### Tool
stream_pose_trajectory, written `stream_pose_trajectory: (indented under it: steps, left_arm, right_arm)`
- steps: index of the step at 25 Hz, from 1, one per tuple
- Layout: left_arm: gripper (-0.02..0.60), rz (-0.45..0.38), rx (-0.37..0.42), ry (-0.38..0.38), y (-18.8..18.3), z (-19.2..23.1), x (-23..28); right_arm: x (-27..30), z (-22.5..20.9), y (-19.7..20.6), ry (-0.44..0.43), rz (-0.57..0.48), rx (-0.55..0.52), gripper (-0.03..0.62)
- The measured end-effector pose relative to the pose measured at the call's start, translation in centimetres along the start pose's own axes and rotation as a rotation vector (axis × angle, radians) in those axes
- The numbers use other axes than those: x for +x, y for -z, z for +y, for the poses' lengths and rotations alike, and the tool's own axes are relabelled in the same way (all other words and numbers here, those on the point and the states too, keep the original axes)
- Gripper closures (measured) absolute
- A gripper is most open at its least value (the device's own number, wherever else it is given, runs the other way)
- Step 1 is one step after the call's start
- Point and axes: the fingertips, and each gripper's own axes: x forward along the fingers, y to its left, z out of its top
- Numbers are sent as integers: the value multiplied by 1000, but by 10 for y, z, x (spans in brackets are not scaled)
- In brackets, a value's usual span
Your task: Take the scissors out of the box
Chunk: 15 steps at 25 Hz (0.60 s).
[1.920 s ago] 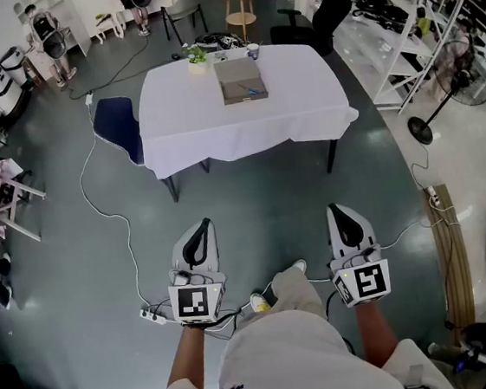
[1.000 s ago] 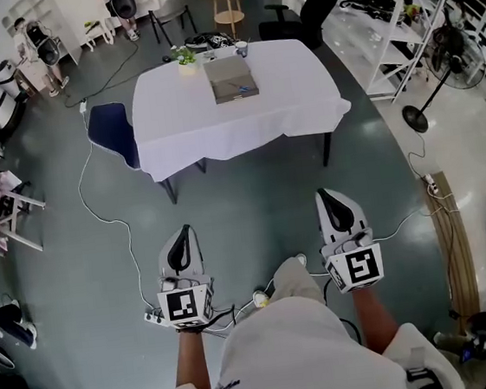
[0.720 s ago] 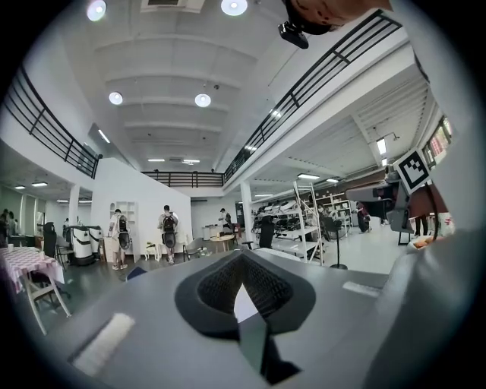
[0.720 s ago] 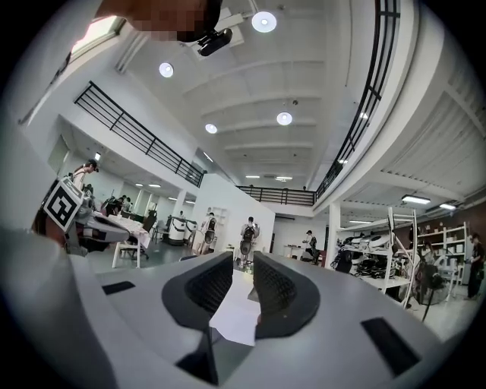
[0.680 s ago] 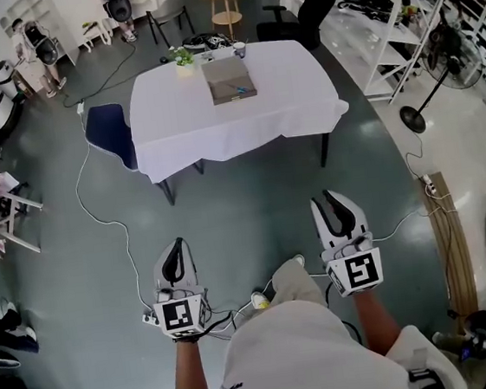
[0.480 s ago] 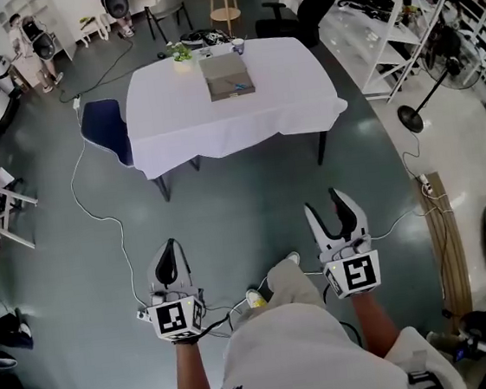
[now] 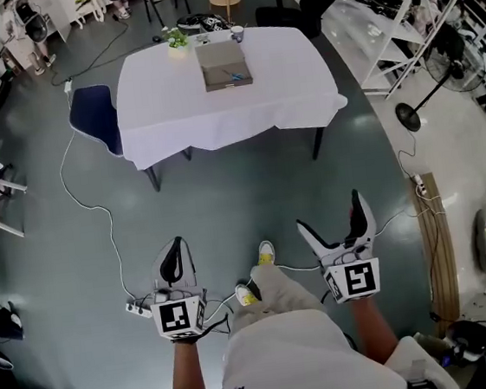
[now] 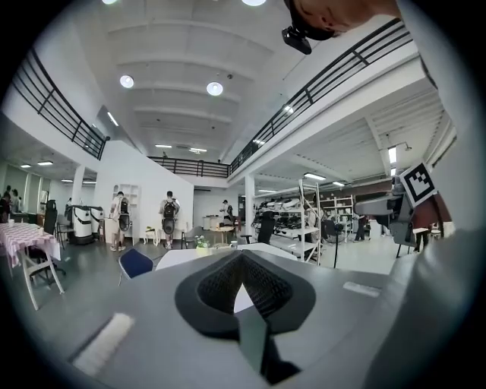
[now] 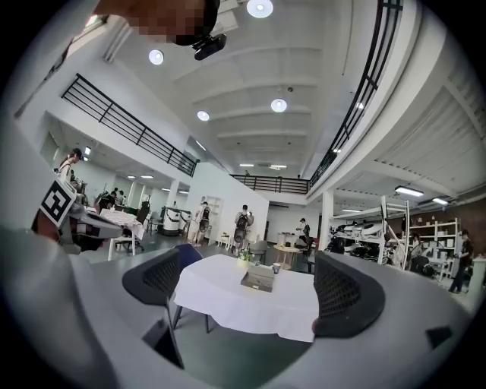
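Observation:
A flat grey box [image 7: 221, 61] lies on the white-clothed table [image 7: 173, 119] far ahead of me; a small blue shape in it is the scissors [image 7: 234, 75], too small to make out. Both grippers hang over the floor, well short of the table. My left gripper [image 7: 174, 251] is shut and empty, its pads meeting in the left gripper view [image 8: 241, 266]. My right gripper [image 7: 333, 216] has just been opening and stands wide, nothing between its jaws. The right gripper view frames the table [image 9: 228, 304] and box [image 9: 259, 278] between its pads [image 9: 345, 292].
A blue chair [image 7: 95, 119] stands at the table's left. A small plant [image 7: 176, 38] and a cup [image 7: 237, 33] sit at its far edge. A cable [image 7: 97, 216] and power strip [image 7: 137, 309] lie on the floor at my left. Shelves and a fan [image 7: 438, 71] line the right.
The right gripper's jaws went from shut to wide open. Both grippers sank lower in the head view. The left gripper stayed shut.

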Motion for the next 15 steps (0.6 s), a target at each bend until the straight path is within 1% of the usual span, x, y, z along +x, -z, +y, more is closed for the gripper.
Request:
stream_pose_trajectory:
  steps: [3,7,12,15]
  left_arm:
    - [580,3,1,5,-6,-2,23]
    - [580,14,40,4,-25,0,58]
    - [580,26,63,-22,-46,6,103]
    - [580,10,88,-48,-65,9,129]
  right_arm:
    - [17,-11,2,-7,4,-3,51]
    - [58,-31,7,-8,6,32,51]
    - [108,-65,-2,-14,-46,64,54]
    - [133,-88,-4,-17,-70,82,57]
